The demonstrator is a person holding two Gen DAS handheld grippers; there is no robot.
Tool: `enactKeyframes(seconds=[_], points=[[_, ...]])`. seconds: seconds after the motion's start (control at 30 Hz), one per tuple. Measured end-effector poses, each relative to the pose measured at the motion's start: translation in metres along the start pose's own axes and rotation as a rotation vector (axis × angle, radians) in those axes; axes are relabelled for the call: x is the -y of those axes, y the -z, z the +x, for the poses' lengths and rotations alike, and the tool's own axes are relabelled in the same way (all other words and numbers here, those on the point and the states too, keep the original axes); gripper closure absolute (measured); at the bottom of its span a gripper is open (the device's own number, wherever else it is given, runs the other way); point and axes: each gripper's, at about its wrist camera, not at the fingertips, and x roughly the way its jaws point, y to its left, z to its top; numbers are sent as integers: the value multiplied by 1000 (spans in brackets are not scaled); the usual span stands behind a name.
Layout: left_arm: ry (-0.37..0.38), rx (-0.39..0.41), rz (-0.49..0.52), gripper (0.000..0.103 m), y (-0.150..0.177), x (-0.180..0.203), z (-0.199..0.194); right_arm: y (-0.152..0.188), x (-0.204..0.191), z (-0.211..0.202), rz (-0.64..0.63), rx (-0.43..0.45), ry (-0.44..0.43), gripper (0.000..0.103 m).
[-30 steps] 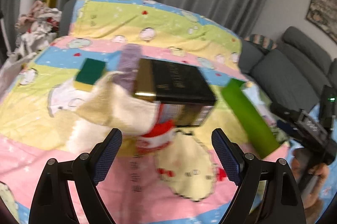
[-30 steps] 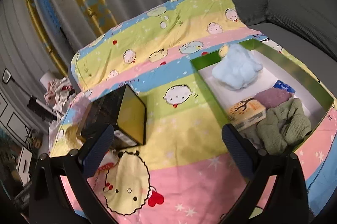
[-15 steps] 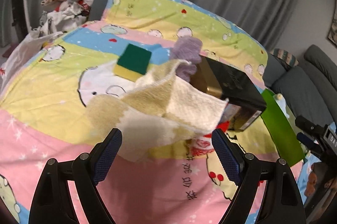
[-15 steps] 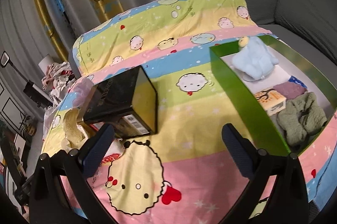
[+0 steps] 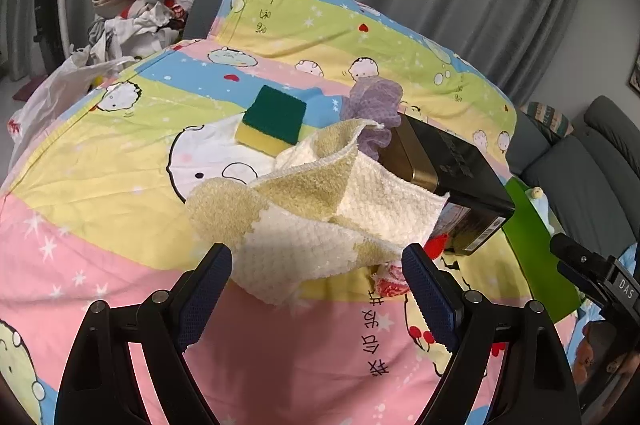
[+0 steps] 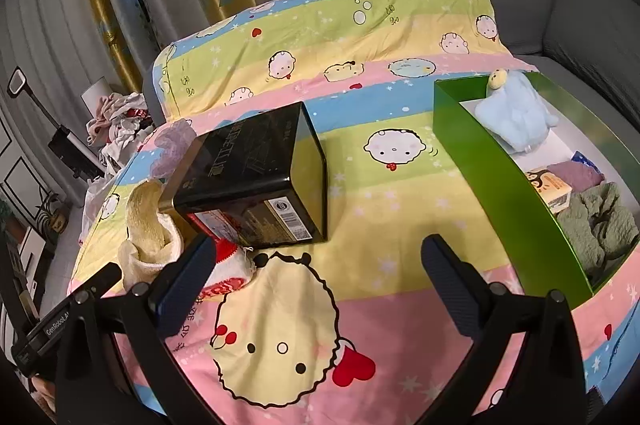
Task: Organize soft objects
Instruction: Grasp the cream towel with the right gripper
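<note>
A crumpled cream and yellow towel (image 5: 320,209) lies on the cartoon-print bedspread, just ahead of my open left gripper (image 5: 316,289), whose fingers straddle its near edge without touching it. Behind it sit a green and yellow sponge (image 5: 272,121) and a purple knitted cloth (image 5: 374,105). A black and gold box (image 5: 448,169) lies to the right, over a red and white cloth (image 5: 394,281). My right gripper (image 6: 316,285) hangs open and empty in front of that box (image 6: 256,181). The green bin (image 6: 496,181) at right holds a light blue plush (image 6: 516,117), a purple cloth (image 6: 576,173) and a green cloth (image 6: 600,221).
A heap of clothes (image 5: 136,9) and a white plastic bag (image 5: 52,93) lie off the bed's far left side. Grey curtains hang behind, and a grey sofa (image 5: 592,177) stands to the right. A small printed packet (image 6: 548,189) lies in the bin.
The left gripper swung leftward and lower, from facing the black box to facing the towel. The right gripper shifted left, so the box now sits nearer the centre of its view.
</note>
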Motion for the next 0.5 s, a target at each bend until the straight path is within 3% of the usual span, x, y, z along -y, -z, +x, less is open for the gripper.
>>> enactKeyframes(seconds=[0.5], points=[[6, -14, -8, 16, 2, 0, 1, 1, -7, 1, -19, 11, 6, 4]])
